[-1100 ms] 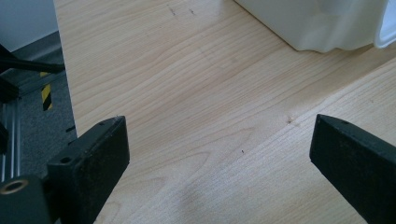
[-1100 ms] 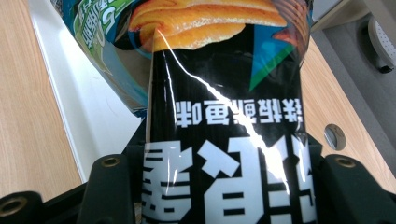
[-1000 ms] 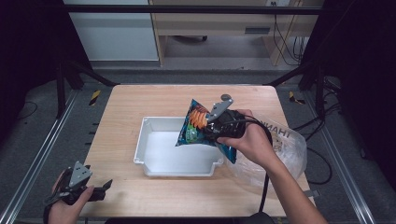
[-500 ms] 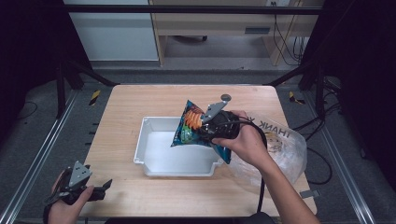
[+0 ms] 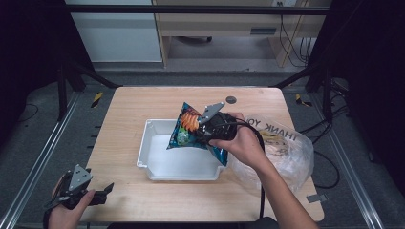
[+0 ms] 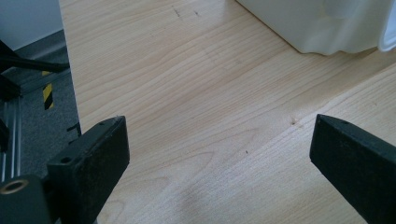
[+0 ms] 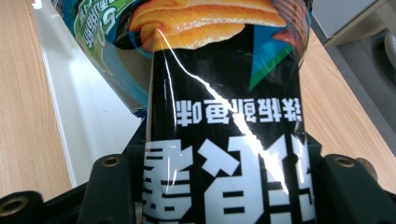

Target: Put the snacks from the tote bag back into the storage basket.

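A blue and black chip bag [image 5: 187, 128] printed with orange chips hangs over the white tray [image 5: 154, 160] at the table's middle. My right gripper [image 5: 210, 130] is shut on the chip bag, and the bag [image 7: 224, 116] sits squeezed between the jaws in the right gripper view, with the tray [image 7: 84, 116] below it. My left gripper [image 5: 98, 194] rests near the table's front left corner, open, with bare wood between its jaws [image 6: 219, 149]. The tray's corner [image 6: 317, 28] shows at the top right of the left gripper view.
A clear plastic bag [image 5: 286, 150] printed with "THANK YOU" lies at the right of the tray, under the right forearm. A small dark disc [image 5: 231, 99] sits near the far edge. Metal frame rails run along both sides of the table.
The right hand has carried the chip bag leftward and a little lower, so it now hangs over the tray's right part. The left gripper has stayed where it was.
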Demonstrator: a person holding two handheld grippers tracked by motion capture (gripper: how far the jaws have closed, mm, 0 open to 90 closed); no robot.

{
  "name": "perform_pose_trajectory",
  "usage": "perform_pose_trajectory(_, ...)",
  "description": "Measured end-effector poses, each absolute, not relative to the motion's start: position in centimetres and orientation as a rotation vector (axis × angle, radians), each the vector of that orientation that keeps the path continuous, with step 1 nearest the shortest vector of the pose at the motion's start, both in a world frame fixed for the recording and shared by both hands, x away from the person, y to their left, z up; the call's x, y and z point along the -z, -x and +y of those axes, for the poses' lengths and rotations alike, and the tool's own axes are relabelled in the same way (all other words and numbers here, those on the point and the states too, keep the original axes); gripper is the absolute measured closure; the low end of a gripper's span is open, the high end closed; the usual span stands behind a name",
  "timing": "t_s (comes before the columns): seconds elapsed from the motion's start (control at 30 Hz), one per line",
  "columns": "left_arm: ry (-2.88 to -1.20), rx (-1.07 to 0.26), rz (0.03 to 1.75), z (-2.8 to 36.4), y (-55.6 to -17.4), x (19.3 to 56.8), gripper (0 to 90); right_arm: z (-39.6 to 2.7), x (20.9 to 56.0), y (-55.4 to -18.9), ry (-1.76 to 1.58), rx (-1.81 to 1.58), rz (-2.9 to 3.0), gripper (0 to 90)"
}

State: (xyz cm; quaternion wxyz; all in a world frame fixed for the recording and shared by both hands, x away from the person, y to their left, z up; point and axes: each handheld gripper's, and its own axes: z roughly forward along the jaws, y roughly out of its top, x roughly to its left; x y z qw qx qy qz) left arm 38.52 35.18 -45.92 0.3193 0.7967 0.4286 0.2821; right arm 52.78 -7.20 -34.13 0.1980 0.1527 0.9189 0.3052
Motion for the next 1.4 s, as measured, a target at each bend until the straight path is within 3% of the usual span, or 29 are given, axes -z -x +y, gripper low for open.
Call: perform_pose_trajectory(1.4, -2.067, -0.747, 1.145, 35.4, -38.6, 45.8, 4.5, -2.1, 36.0, -53.7, -0.291, -0.831, 2.645, 43.9)
